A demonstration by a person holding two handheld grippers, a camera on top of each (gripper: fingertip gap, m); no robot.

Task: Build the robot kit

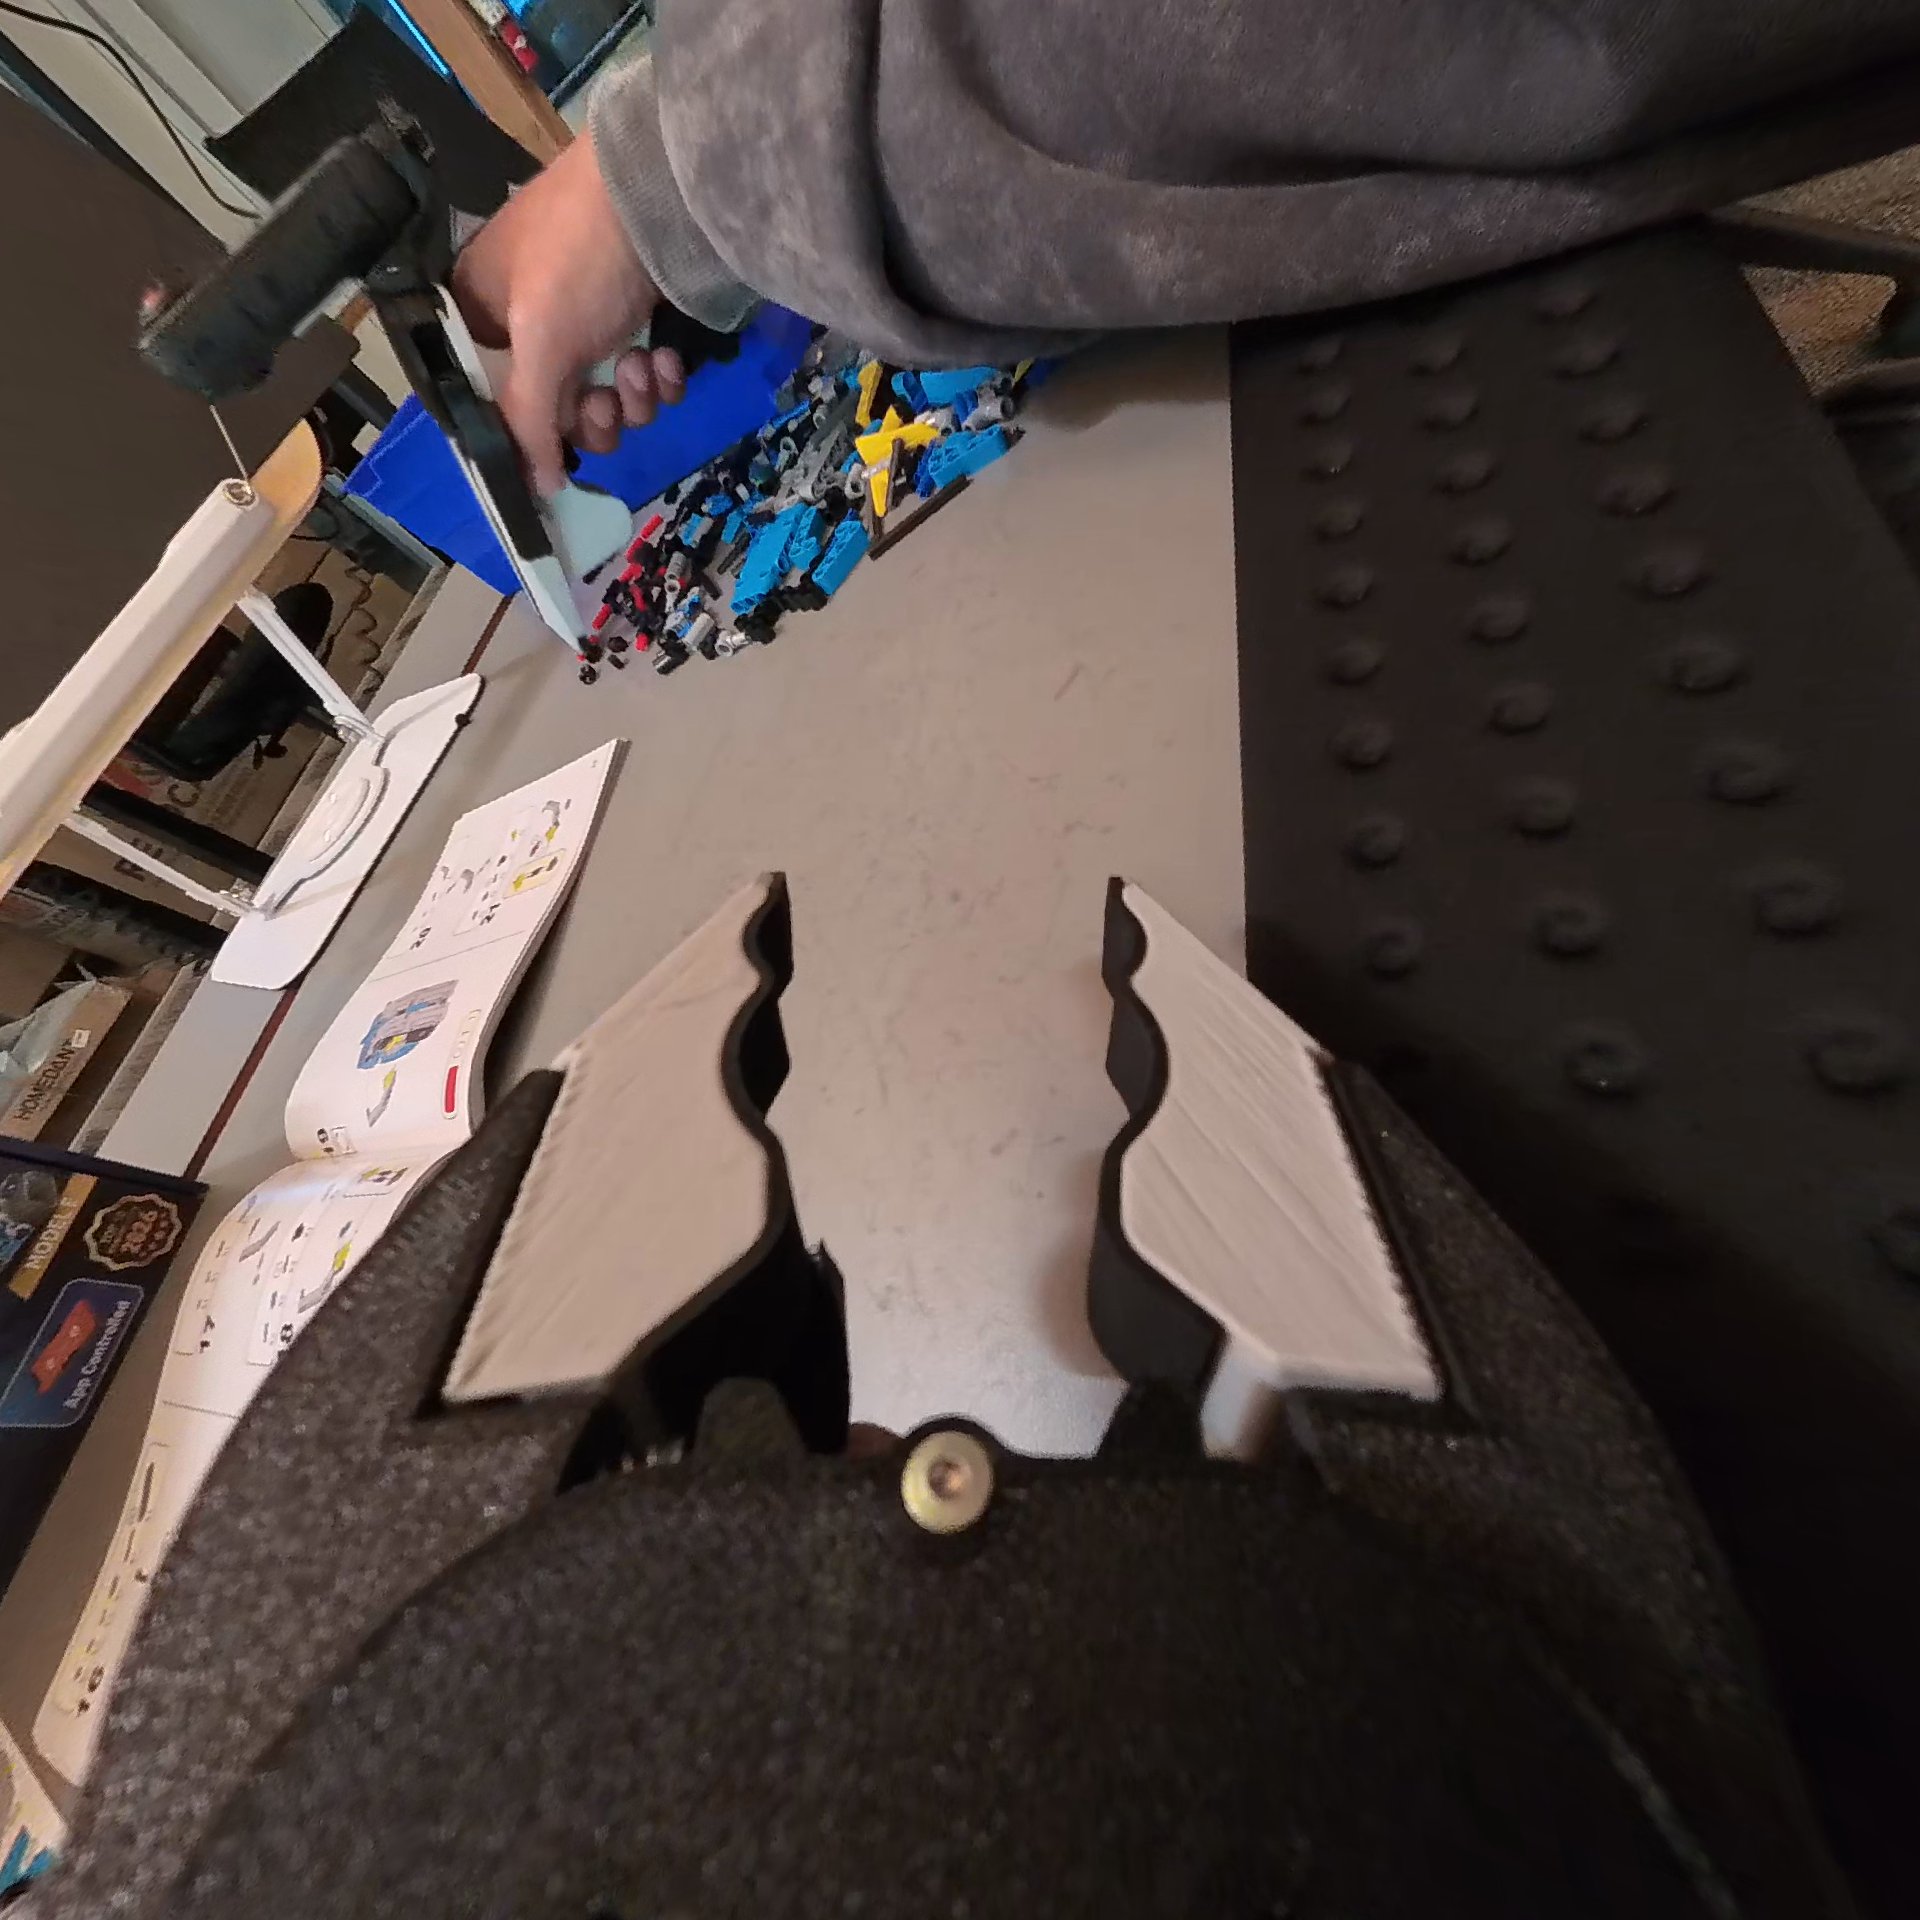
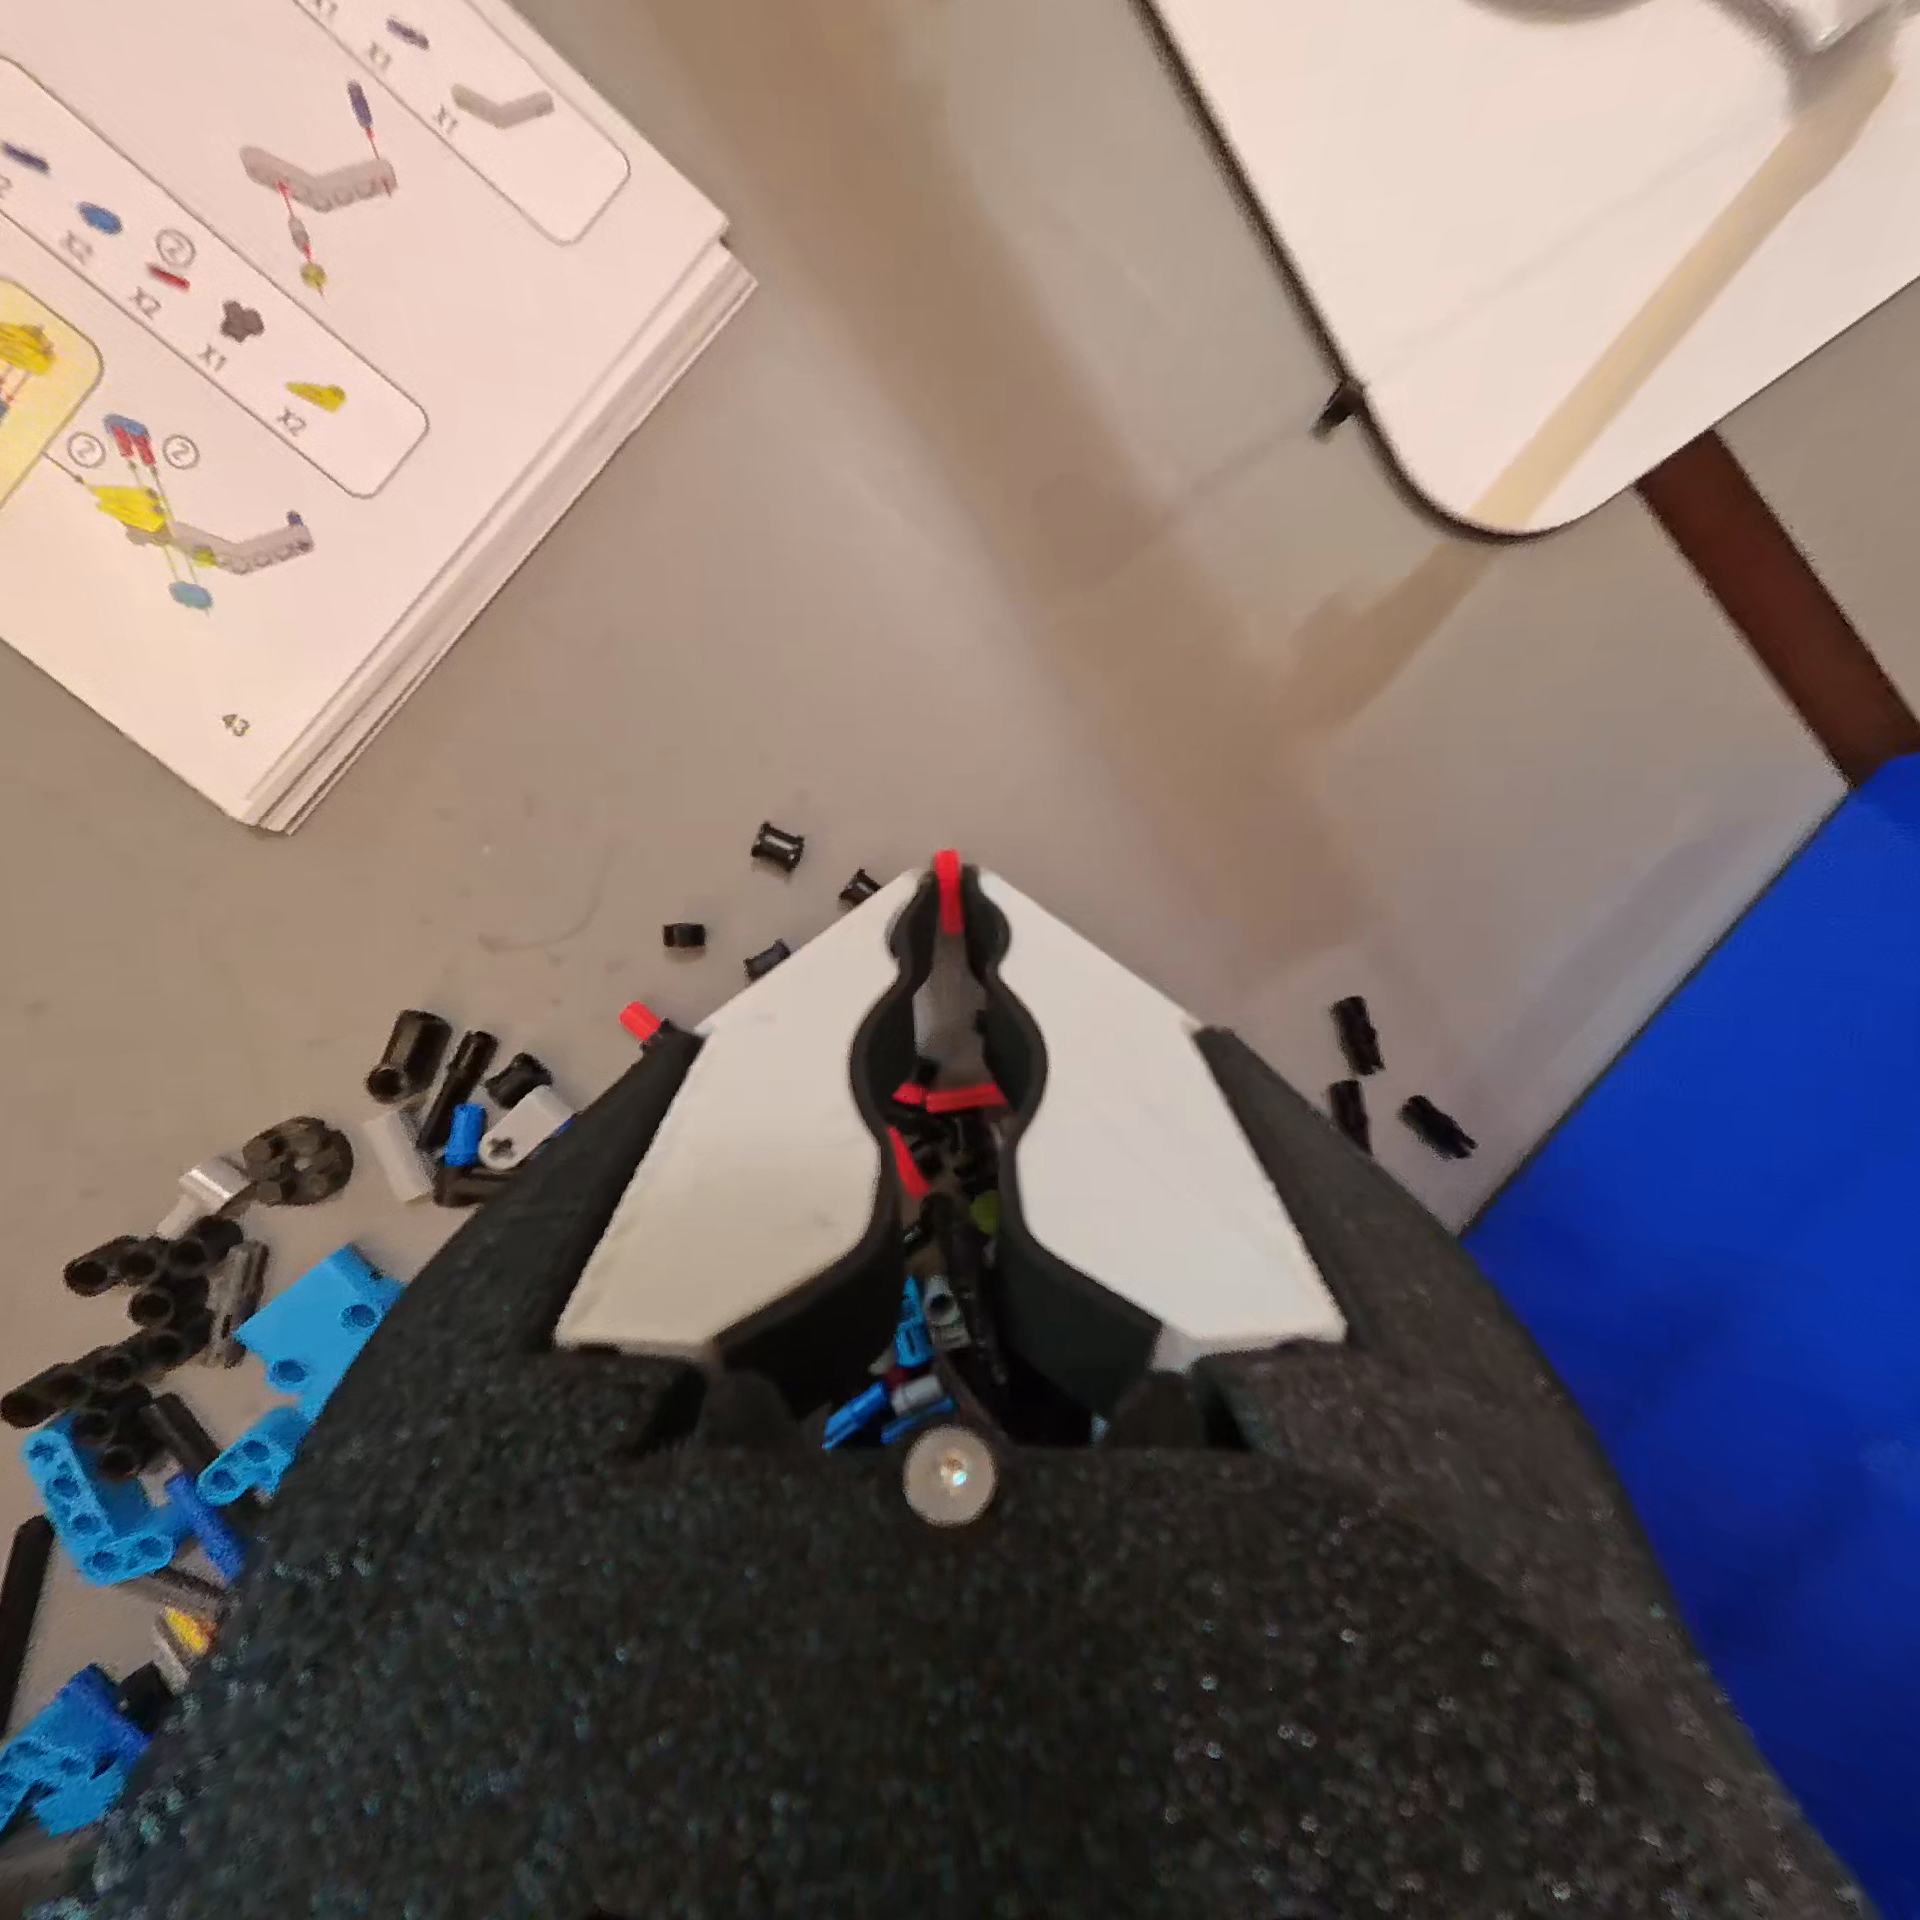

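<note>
My right gripper (image 2: 945,883) is shut on a small red pin (image 2: 947,891) pinched at its fingertips, just above the grey table. It also shows far off in the left wrist view (image 1: 571,623), held by a person's hand, its tip at the edge of a pile of blue, black, yellow and red building pieces (image 1: 821,499). More loose black pins (image 2: 777,844) and blue beams (image 2: 312,1320) lie to its left. My left gripper (image 1: 943,904) is open and empty, over bare table (image 1: 935,748) near the front edge.
An open instruction booklet (image 1: 499,914) (image 2: 312,416) lies left of the grippers. A white lamp base (image 1: 353,821) (image 2: 1507,260) stands behind it. A blue bin (image 1: 665,436) (image 2: 1714,1247) sits by the pile. A black studded mat (image 1: 1538,675) lies right. A dark box (image 1: 73,1309) is at left. Some 40 cm of space lies between my two pairs of fingers.
</note>
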